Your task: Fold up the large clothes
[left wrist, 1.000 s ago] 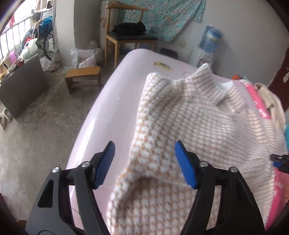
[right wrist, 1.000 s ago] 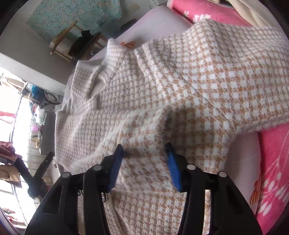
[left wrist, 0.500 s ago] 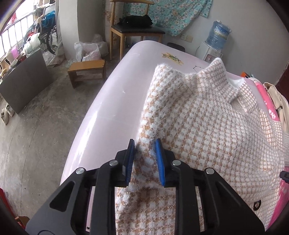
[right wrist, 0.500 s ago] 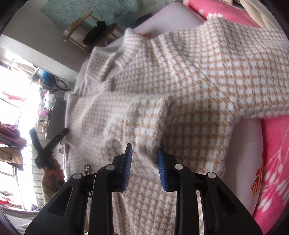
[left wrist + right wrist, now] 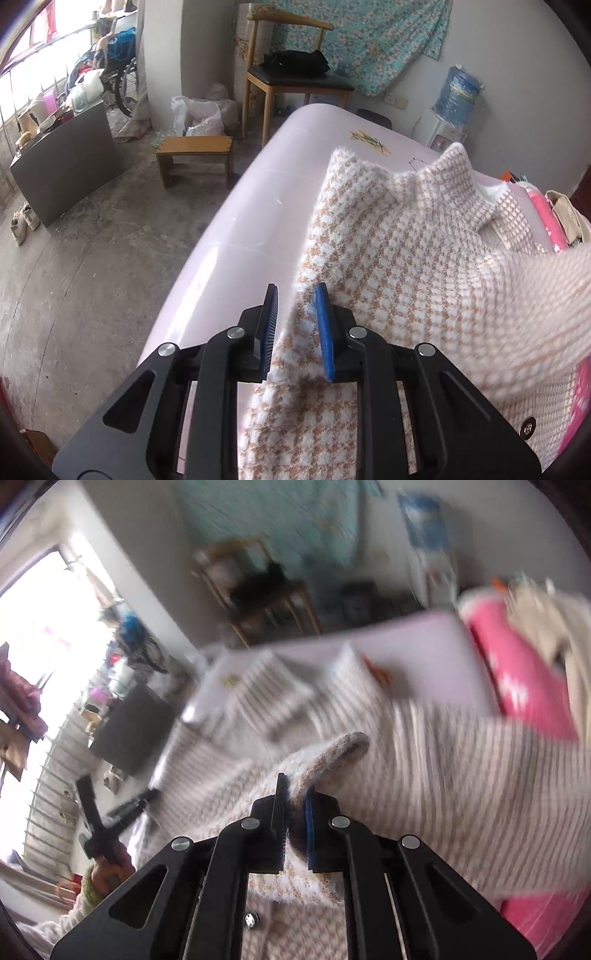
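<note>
A fuzzy tan-and-white houndstooth jacket lies spread on a pale pink table. My left gripper is shut on the jacket's left edge near the table's side. In the right wrist view, which is blurred by motion, my right gripper is shut on a fold of the jacket and holds it lifted above the rest of the garment. That lifted part shows as a blurred sleeve at the right of the left wrist view. The left gripper also shows in the right wrist view.
A small wooden stool, a wooden chair with a black bag, and a dark board stand on the concrete floor left of the table. A water dispenser is behind. Pink fabric and other clothes lie at the table's right.
Both grippers have shut on the jacket. The right gripper has swung up and leftward, lifting its fold of fabric over the garment. The left gripper holds its edge about where it was.
</note>
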